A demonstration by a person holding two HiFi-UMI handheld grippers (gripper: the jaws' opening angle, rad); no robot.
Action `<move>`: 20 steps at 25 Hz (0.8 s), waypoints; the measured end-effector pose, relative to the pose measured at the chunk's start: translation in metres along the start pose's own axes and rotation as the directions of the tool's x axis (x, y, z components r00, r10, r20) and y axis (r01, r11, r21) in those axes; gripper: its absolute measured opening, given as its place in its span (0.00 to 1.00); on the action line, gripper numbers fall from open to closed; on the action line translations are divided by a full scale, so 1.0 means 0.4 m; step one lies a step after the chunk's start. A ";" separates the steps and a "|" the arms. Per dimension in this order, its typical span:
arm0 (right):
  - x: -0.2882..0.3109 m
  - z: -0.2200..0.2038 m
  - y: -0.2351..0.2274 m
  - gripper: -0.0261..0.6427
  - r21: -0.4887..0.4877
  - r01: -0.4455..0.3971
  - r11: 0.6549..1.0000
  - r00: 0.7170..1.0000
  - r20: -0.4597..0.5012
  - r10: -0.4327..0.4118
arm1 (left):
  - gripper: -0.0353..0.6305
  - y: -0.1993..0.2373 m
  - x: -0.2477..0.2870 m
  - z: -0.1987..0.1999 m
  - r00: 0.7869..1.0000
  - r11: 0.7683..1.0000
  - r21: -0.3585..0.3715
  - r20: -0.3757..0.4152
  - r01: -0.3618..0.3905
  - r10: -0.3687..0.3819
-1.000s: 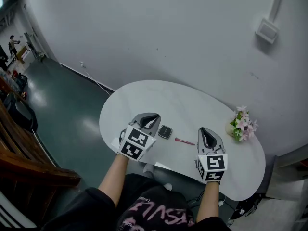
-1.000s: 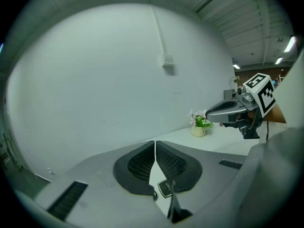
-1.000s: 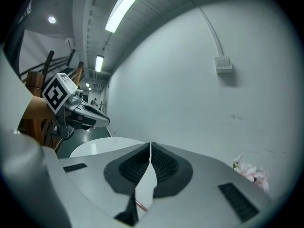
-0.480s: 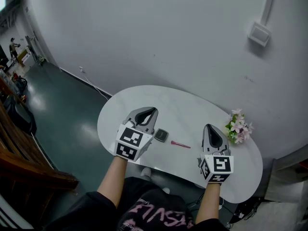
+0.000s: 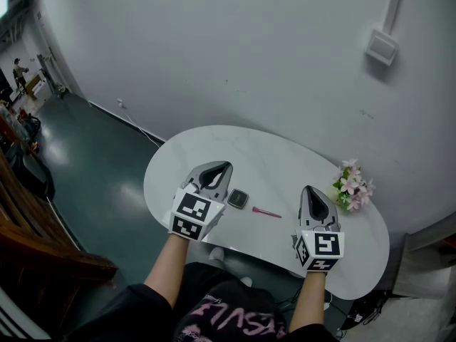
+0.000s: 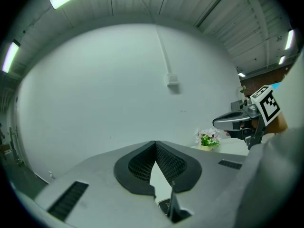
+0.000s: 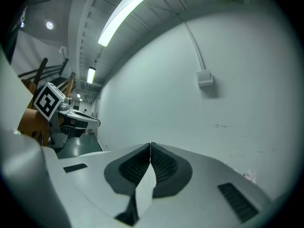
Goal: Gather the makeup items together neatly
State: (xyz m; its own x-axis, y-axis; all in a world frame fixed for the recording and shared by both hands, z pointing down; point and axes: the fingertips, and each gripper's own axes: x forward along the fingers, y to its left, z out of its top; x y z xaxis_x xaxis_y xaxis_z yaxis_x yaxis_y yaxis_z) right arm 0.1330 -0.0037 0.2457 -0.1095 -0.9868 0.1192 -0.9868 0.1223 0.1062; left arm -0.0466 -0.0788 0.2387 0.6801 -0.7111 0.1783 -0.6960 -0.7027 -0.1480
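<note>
- Jaws clenched, empty on both: left gripper point(image 5: 221, 168) just left of the compact point(image 5: 238, 199), right gripper point(image 5: 310, 189) further right.
- Pink stick point(image 5: 266, 211) lies just right of the compact.
- Both grippers lifted slightly; gathering looks not started.

Right hand-held gripper point(image 7: 150, 147), jaws together, empty, before a white wall point(image 7: 161, 103)

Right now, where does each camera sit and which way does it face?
Head view: on the person's head, steeply down at the table, compact and pink stick; forearms, left gripper and right gripper show.
Left gripper view: on the left gripper, facing the wall; its shut jaws and the right gripper show.
Right gripper view: on the right gripper, facing the wall; its shut jaws and the left gripper show.
Shared: all see the wall box; head and left gripper views share the flowers.
</note>
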 end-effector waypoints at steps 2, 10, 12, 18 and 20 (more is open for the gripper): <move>-0.001 -0.004 0.002 0.13 0.000 -0.002 1.000 1.000 -0.003 0.002 | 0.07 -0.002 -0.002 -0.003 1.000 1.000 -0.002 0.000 0.000 0.000; -0.001 -0.019 0.006 0.13 0.002 -0.005 1.000 1.000 -0.005 0.005 | 0.07 -0.009 -0.004 -0.020 1.000 1.000 0.003 -0.007 0.006 -0.006; 0.001 -0.021 0.005 0.13 0.003 -0.005 1.000 1.000 -0.006 0.005 | 0.07 -0.009 -0.001 -0.020 1.000 1.000 0.002 -0.009 0.006 -0.006; 0.000 -0.018 0.003 0.13 0.005 -0.003 1.000 1.000 -0.001 0.003 | 0.07 -0.008 -0.001 -0.022 1.000 1.000 0.004 -0.016 0.011 -0.011; -0.001 -0.022 0.001 0.13 0.006 -0.002 1.000 1.000 -0.004 0.002 | 0.07 -0.010 0.000 -0.025 1.000 1.000 0.004 -0.018 0.012 -0.012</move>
State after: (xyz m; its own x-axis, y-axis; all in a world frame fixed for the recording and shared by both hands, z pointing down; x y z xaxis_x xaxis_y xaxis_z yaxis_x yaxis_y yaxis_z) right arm 0.1335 -0.0024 0.2543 -0.1105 -0.9862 0.1232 -0.9873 0.1232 0.1005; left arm -0.0462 -0.0759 0.2491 0.6843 -0.7019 0.1979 -0.6864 -0.7115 -0.1501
